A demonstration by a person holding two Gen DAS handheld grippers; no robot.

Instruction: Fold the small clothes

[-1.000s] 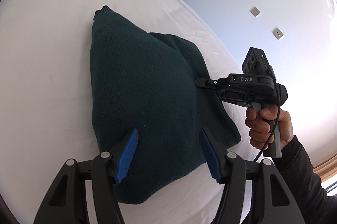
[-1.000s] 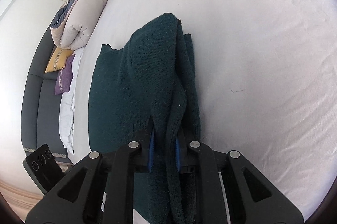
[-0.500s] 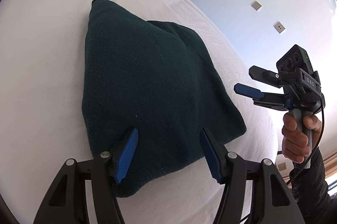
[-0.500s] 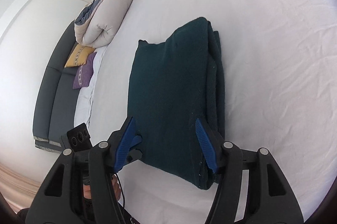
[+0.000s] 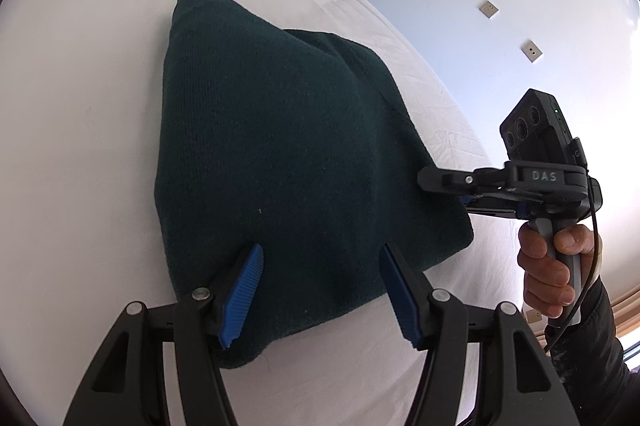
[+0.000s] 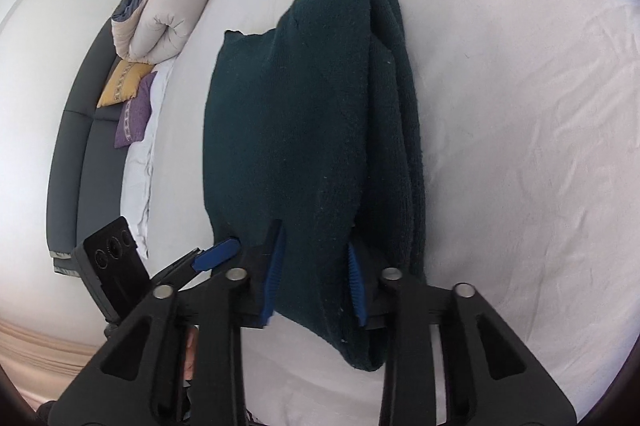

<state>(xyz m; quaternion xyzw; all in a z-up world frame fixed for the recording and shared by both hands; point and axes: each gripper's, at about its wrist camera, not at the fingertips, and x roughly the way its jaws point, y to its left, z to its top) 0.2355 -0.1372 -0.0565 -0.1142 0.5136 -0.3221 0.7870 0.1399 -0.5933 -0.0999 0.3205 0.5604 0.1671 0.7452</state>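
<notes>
A dark green knitted garment [image 5: 296,161], folded into a thick bundle, lies on a white bed sheet [image 5: 80,113] and fills the middle of both wrist views. In the left wrist view, the left gripper [image 5: 320,294] sits at the near edge of the bundle with its 2 blue-padded fingers [image 5: 242,294] spread wide apart; they hover over the knit and grasp nothing. In the same view the right gripper [image 5: 444,185] reaches in from the right side, gripped by a bare hand [image 5: 550,274] in a dark sleeve, its tips meeting the bundle's right edge. In the right wrist view, the right gripper [image 6: 314,274] has its 2 blue pads [image 6: 273,274] partly closed, 1 on each side of a raised fold of the garment [image 6: 312,129], and the fabric fills the gap between them; whether they press it firmly cannot be told. The stacked layers of the fold show along the garment's right side. The left gripper's blue fingertip [image 6: 218,253] appears at lower left, just beside the bundle. Farther back on the bed lie a rolled cream duvet [image 6: 168,1], a yellow cushion [image 6: 124,81] and a purple cushion [image 6: 136,113], against a dark grey headboard [image 6: 76,153].
</notes>
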